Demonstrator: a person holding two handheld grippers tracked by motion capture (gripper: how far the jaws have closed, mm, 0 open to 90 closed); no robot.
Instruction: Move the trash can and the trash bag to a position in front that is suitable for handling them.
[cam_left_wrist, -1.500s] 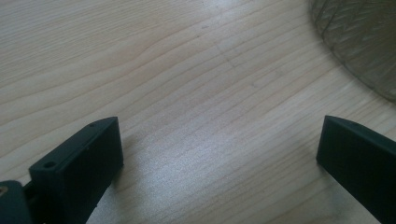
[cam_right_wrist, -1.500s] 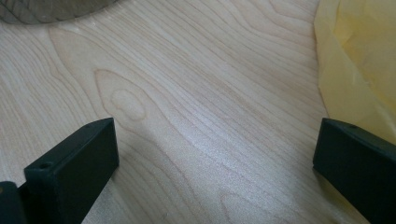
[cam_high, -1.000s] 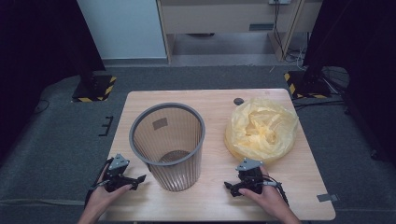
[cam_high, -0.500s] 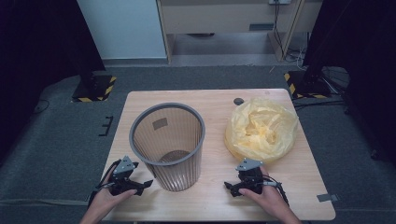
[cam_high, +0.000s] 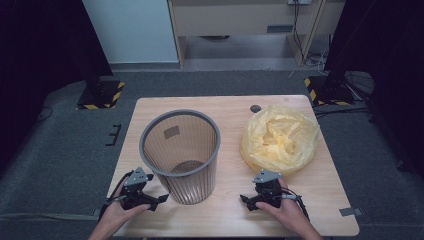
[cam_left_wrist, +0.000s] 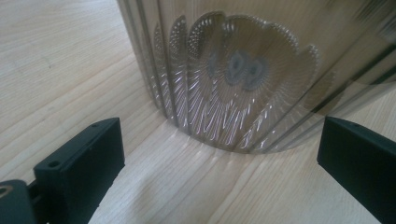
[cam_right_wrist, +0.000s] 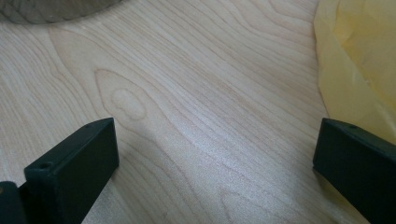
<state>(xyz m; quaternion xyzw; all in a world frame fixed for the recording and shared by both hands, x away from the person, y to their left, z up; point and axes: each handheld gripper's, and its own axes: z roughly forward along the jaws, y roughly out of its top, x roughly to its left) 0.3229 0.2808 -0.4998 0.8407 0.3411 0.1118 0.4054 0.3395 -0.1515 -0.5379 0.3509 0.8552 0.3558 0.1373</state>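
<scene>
Bin (cam_high: 181, 155) and bag (cam_high: 279, 138) on worktop (cam_high: 235, 200)
Left gripper (cam_high: 150, 200), fingers apart, faces the bin's base; right gripper (cam_high: 250, 201), also apart, should pinch the bag's edge.

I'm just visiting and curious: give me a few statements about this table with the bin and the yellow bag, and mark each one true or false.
1. The mesh bin stands upright on the table. True.
2. The yellow bag is already inside the bin. False: it lies crumpled on the table, to the right of the bin and apart from it.
3. The left gripper is open, its jaws spread wide in front of the foot of the bin. True.
4. The right gripper is clamped on the bag. False: its jaws are spread wide over bare wood, with the bag's edge off to one side.
5. A small dark round thing sits on the table beyond the bag. True.
</scene>
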